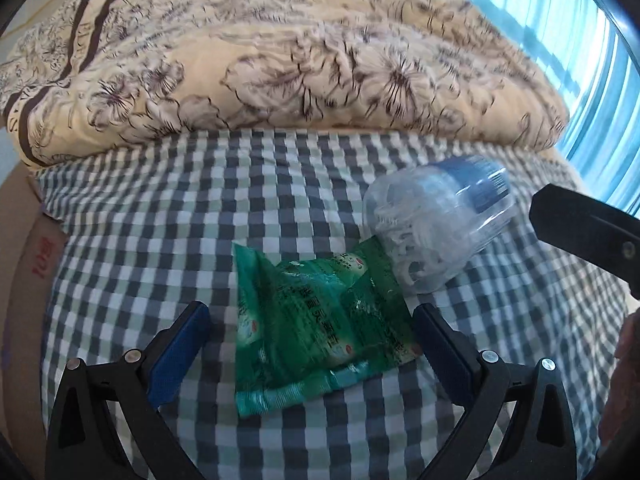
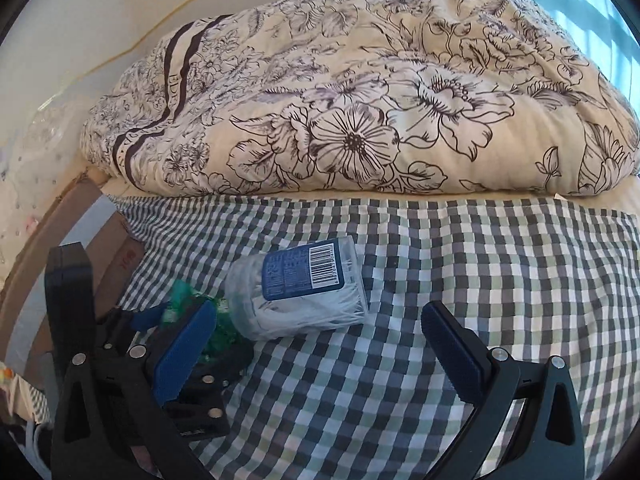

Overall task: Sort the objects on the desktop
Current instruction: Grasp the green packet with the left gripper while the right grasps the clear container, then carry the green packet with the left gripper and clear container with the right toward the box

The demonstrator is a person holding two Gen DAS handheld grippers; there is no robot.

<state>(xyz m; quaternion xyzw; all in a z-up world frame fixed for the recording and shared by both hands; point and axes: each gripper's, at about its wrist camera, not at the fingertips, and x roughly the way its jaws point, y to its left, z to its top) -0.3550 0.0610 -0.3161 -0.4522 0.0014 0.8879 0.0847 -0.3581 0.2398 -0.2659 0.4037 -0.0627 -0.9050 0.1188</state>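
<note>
Checked bedsheet (image 1: 160,220), crinkled green packet (image 1: 316,320) between wide-open left tool (image 1: 312,344), right tool (image 2: 320,344) wide open, empty

Green foil packet (image 1: 320,328) lies flat, low centre of the left wrist view; clear blue-labelled jar (image 1: 436,224) lies tipped, touching its upper-right corner.

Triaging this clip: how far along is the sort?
Nothing looks sorted: green packet and clear jar lie touching on the checked sheet. In hand: open left tongs straddle the packet, not gripping. Right tongs open, empty, near the jar. Both items remain; no destination visible.
</note>
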